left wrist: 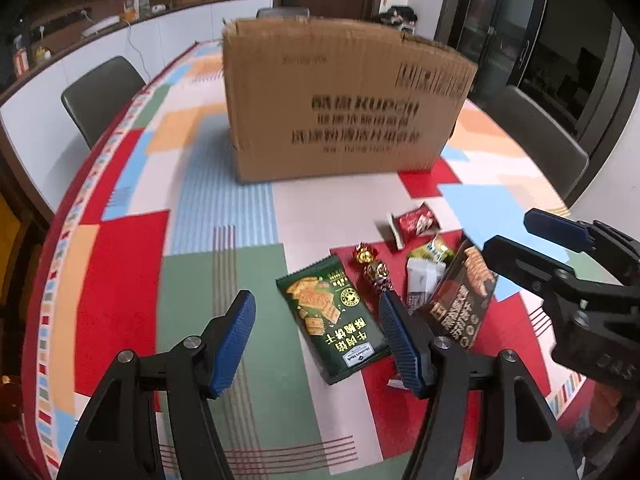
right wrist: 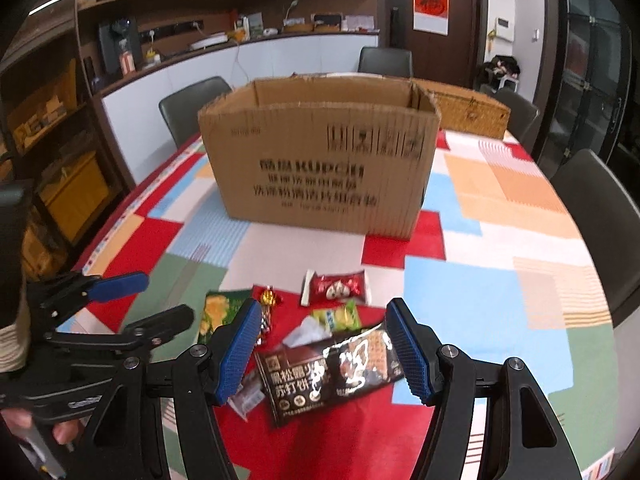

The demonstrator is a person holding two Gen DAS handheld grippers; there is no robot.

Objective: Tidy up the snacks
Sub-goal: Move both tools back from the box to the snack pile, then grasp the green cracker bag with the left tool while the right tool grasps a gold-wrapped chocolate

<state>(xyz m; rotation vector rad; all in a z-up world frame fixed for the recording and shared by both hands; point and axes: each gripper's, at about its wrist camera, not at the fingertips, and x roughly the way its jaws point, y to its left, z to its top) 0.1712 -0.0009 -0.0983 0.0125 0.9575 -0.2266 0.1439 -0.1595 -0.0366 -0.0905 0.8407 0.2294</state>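
Several snack packets lie on the patterned tablecloth in front of an open cardboard box (left wrist: pixel 340 100) (right wrist: pixel 320 168). My left gripper (left wrist: pixel 317 304) hovers open above a green cracker packet (left wrist: pixel 336 320) (right wrist: pixel 218 312), touching nothing. My right gripper (right wrist: pixel 323 320) (left wrist: pixel 507 231) hangs open over a black cracker packet (right wrist: pixel 332 368) (left wrist: pixel 464 300), its pads clear of it. Between the two packets lie a gold candy (left wrist: pixel 366 254) (right wrist: pixel 269 296) and a purple-silver candy (left wrist: pixel 380 274). Farther back are a red packet (left wrist: pixel 414 224) (right wrist: pixel 340 286), a small yellow-green packet (left wrist: pixel 434 250) (right wrist: pixel 340 316) and a white packet (left wrist: pixel 420 280). The left gripper (right wrist: pixel 164 298) also shows at the left of the right wrist view.
A wicker basket (right wrist: pixel 468 108) stands behind the box at the right. Dark chairs (left wrist: pixel 100 92) (right wrist: pixel 600 216) ring the table. A hand (right wrist: pixel 64 432) holds the left gripper's handle. The table edge (left wrist: pixel 52 240) curves close on the left.
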